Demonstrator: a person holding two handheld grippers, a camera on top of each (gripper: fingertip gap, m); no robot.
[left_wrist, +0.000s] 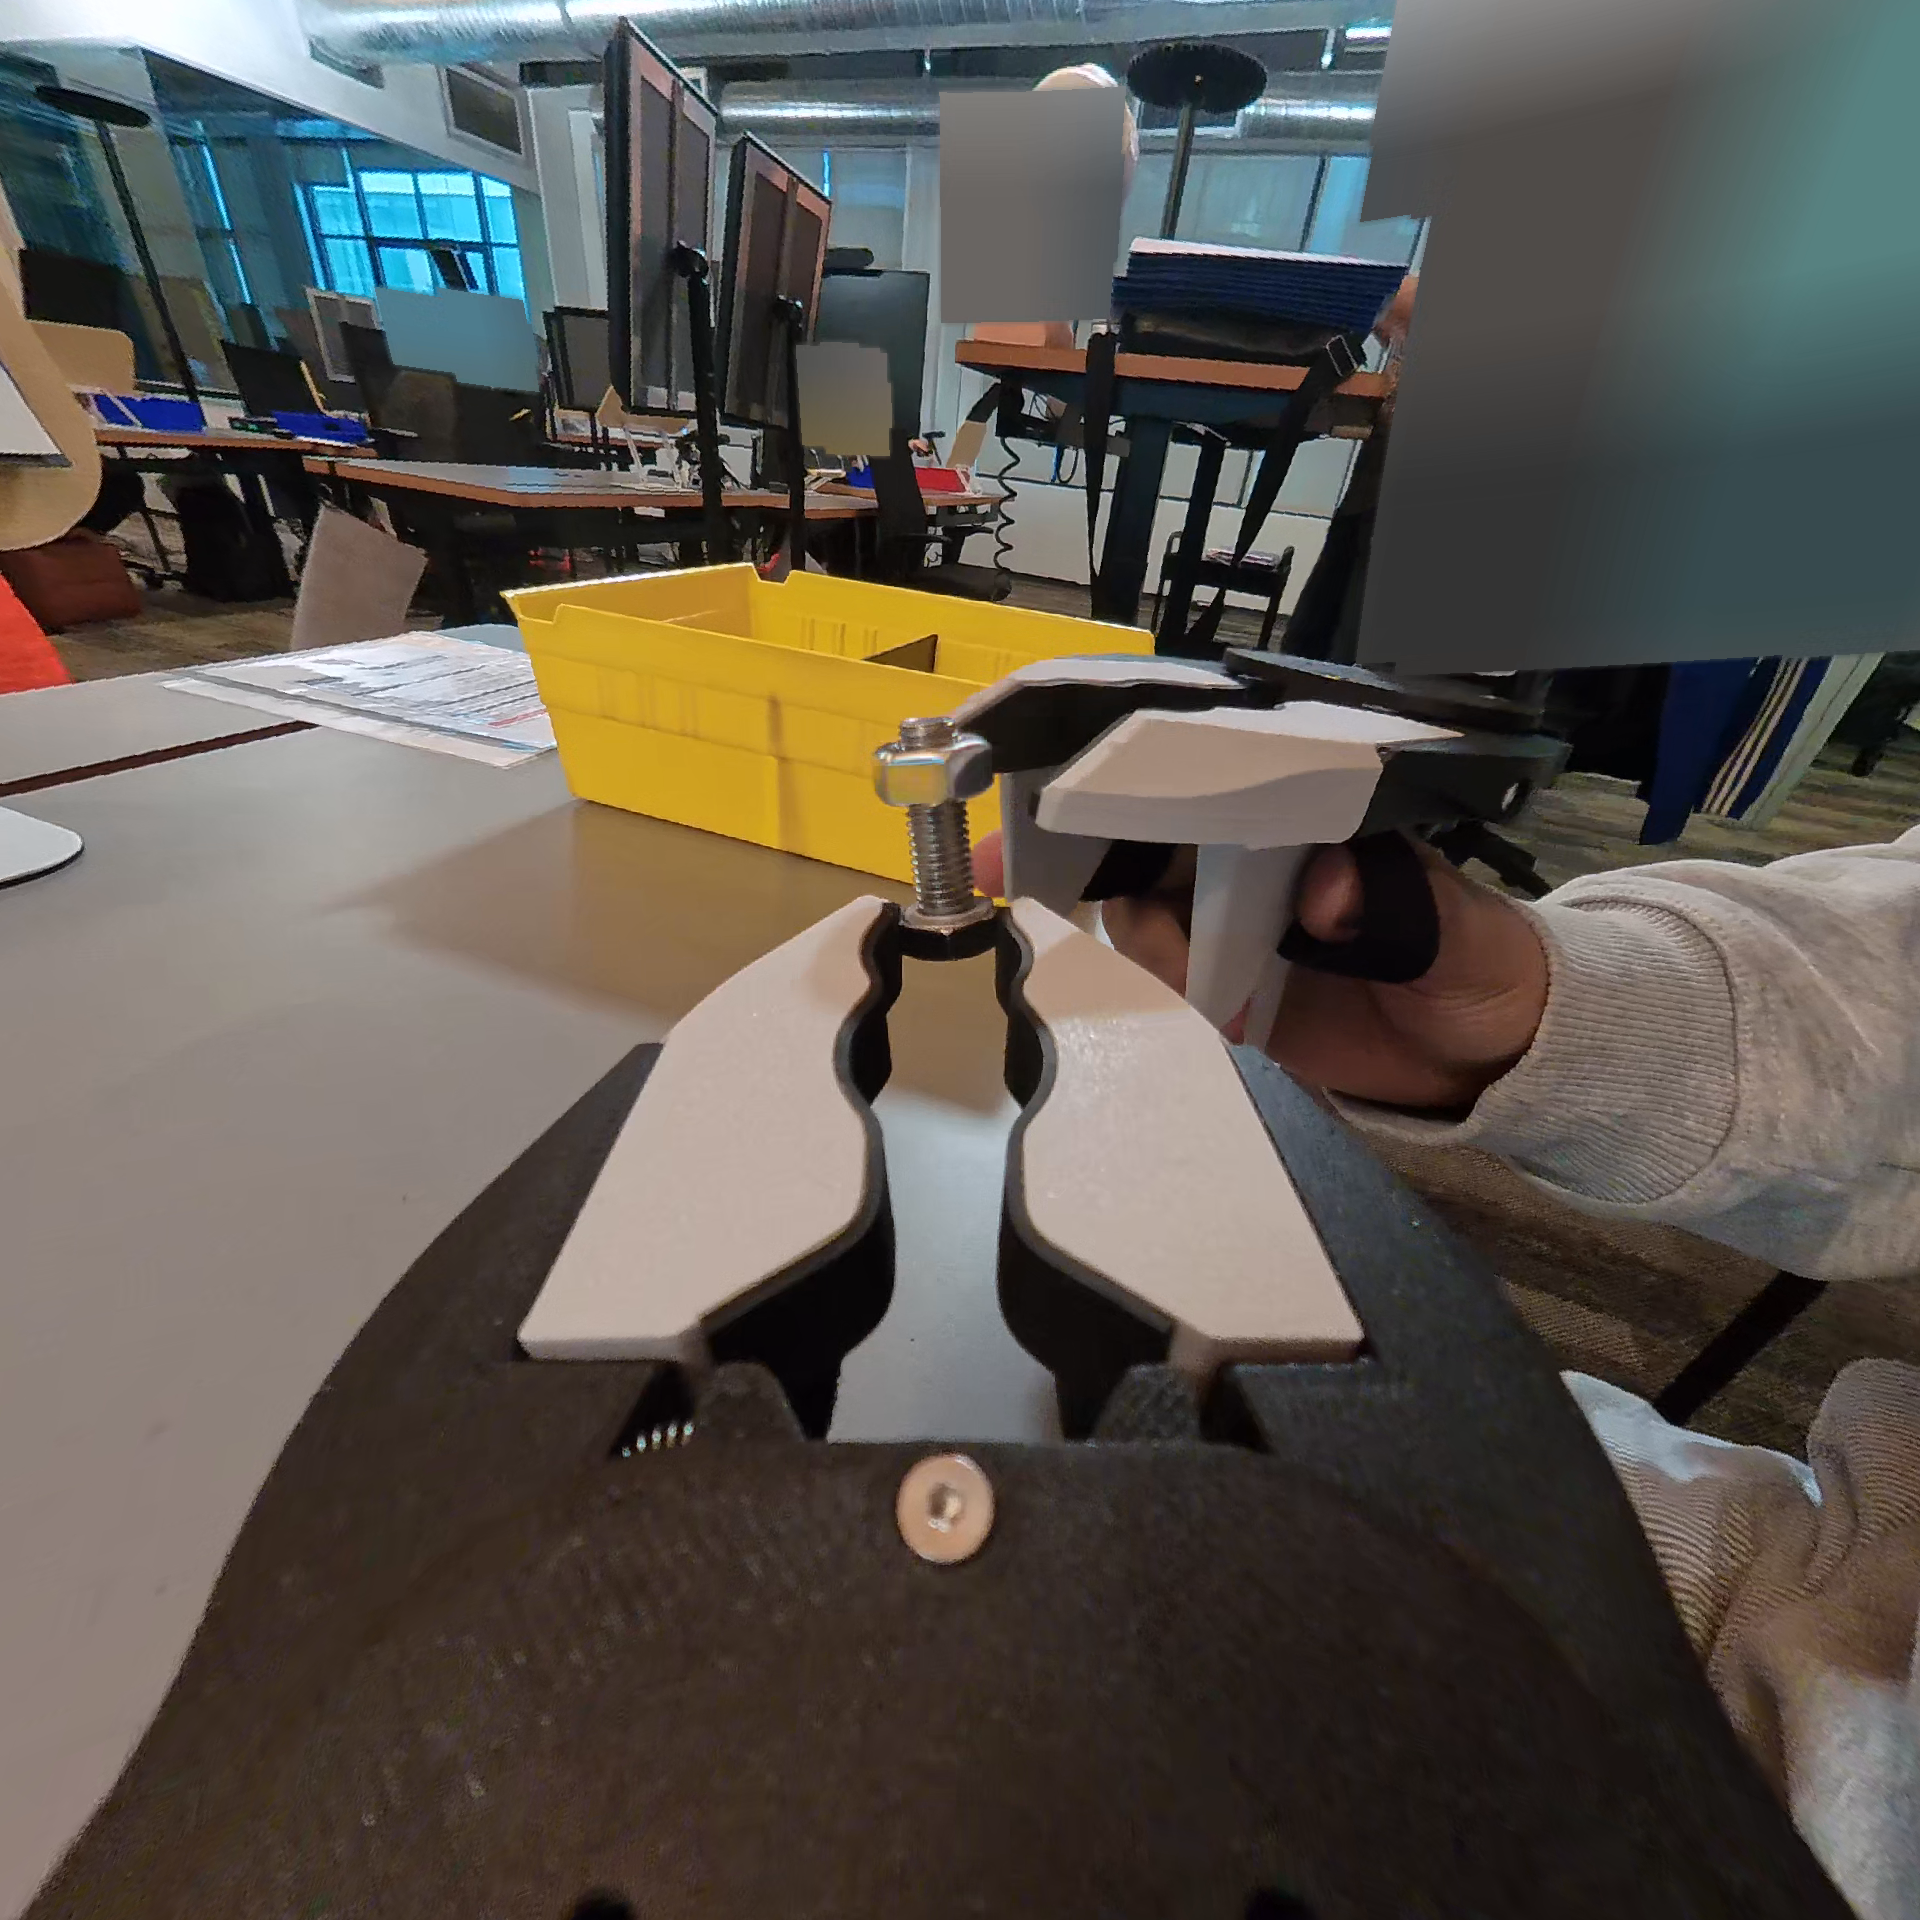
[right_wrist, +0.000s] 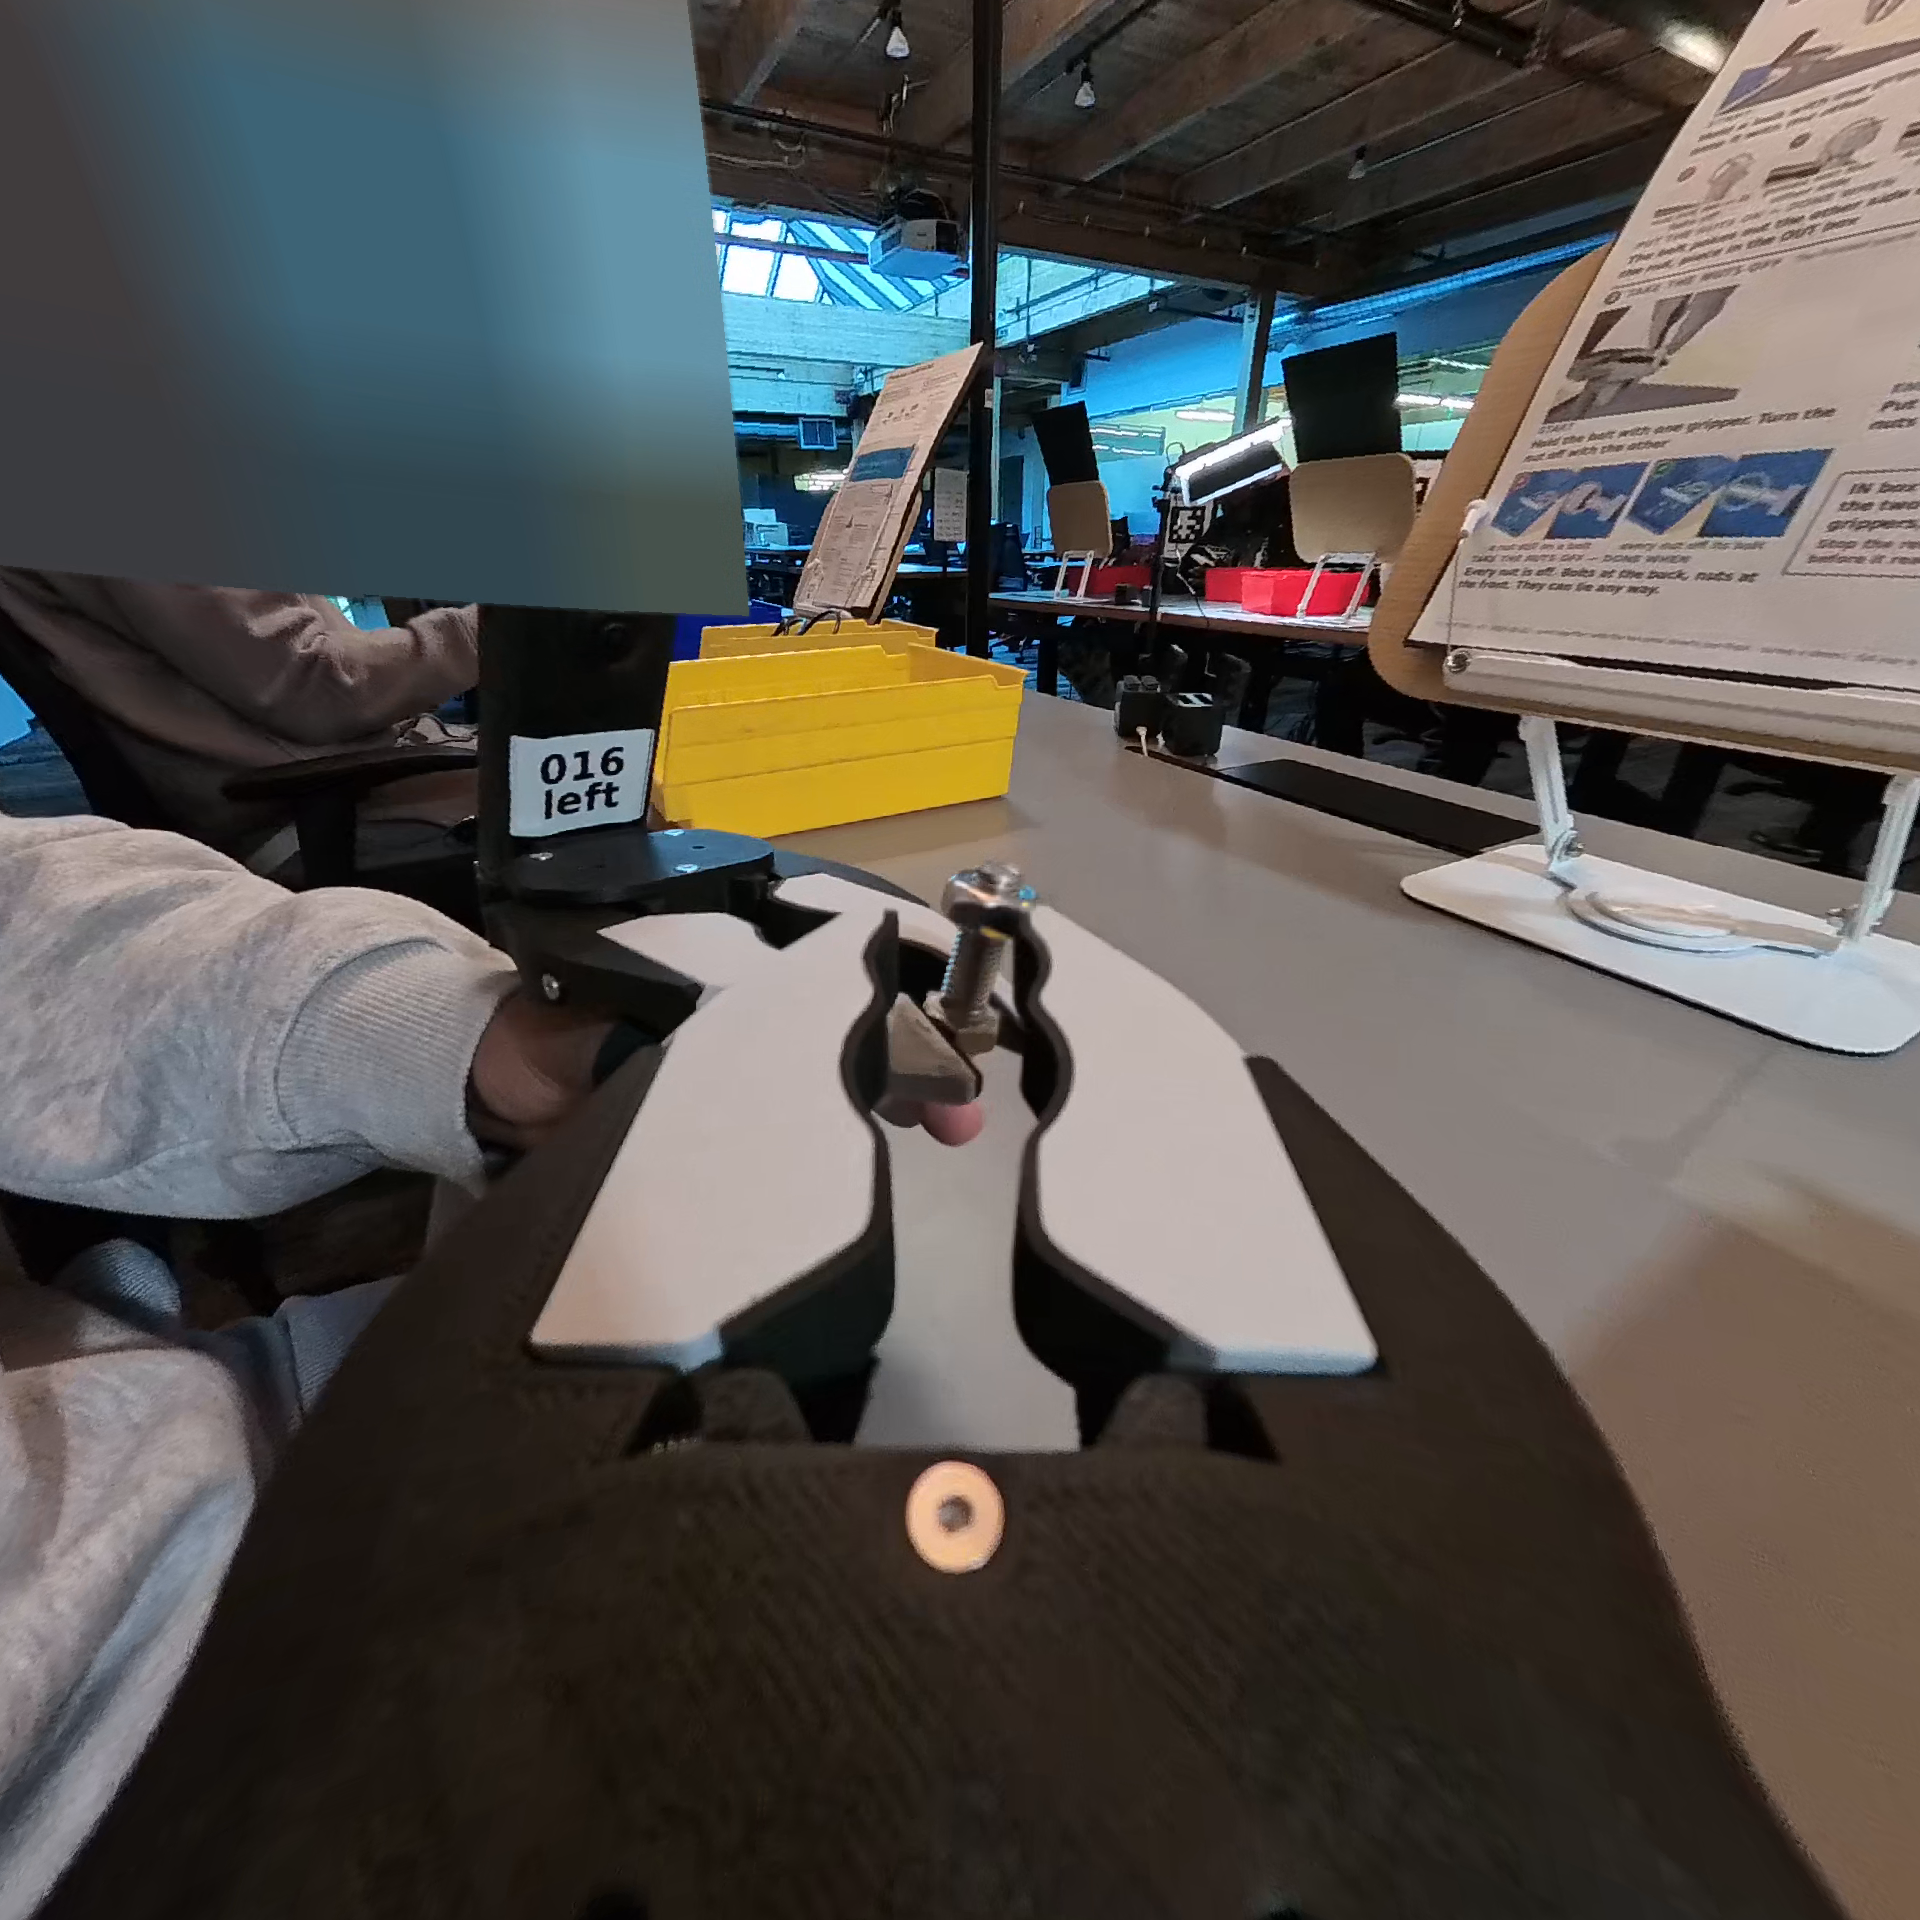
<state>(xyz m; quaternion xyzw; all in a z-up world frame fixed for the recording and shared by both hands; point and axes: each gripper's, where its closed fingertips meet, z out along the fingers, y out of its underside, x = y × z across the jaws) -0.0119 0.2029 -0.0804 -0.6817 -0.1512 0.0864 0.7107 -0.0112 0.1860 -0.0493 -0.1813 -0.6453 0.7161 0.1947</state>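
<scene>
Your left gripper (left_wrist: 943, 928) clamps the bolt's (left_wrist: 938, 847) head between its fingertips; the bolt stands upright, long axis vertical, threaded end up. Your right gripper (left_wrist: 971, 743) closes its tips on the nut (left_wrist: 928, 762) near the bolt's top. Both are just above the grey table (left_wrist: 312, 987), near its right edge. A yellow bin (left_wrist: 748, 717) sits behind them, and a document stand (right_wrist: 1662, 914) toward the far left.

Nut (left_wrist: 928, 761) atop bolt (left_wrist: 940, 854); bin (left_wrist: 727, 727) behind.
</scene>
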